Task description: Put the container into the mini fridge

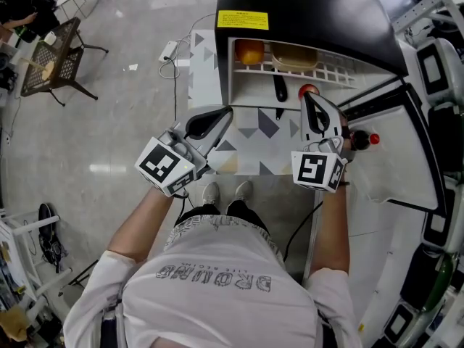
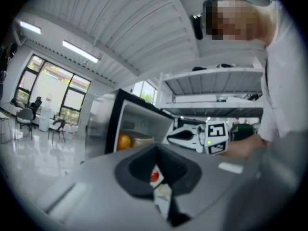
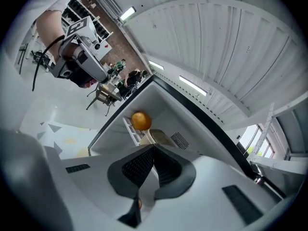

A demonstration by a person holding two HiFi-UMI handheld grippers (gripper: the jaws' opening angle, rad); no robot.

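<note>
Though illegible, yellow label [image 1: 242, 20] on fridge [image 1: 312, 2]

Container [image 1: 293, 56] half hidden under mini fridge [image 1: 304, 2] top, yellow label [image 1: 242, 20] unreadable (print too small)

White T-shirt [image 1: 217, 310], grey lettering [image 1: 214, 275]

The person's left forearm [image 1: 138, 223] and right forearm [image 1: 330, 230] reach forward, bare below short sleeves, each carrying a gripper; the left gripper [image 1: 225, 113] lies about level and slants toward the right one, its left cube [image 1: 165, 165] nearest the body; its jaws meet at the tips with nothing between them; the right gripper [image 1: 308, 100] points straight ahead, tipped slightly down, its right cube [image 1: 317, 170] above the wrist; its jaws are pressed together, empty; the two grippers sit side by side, apart.
</note>
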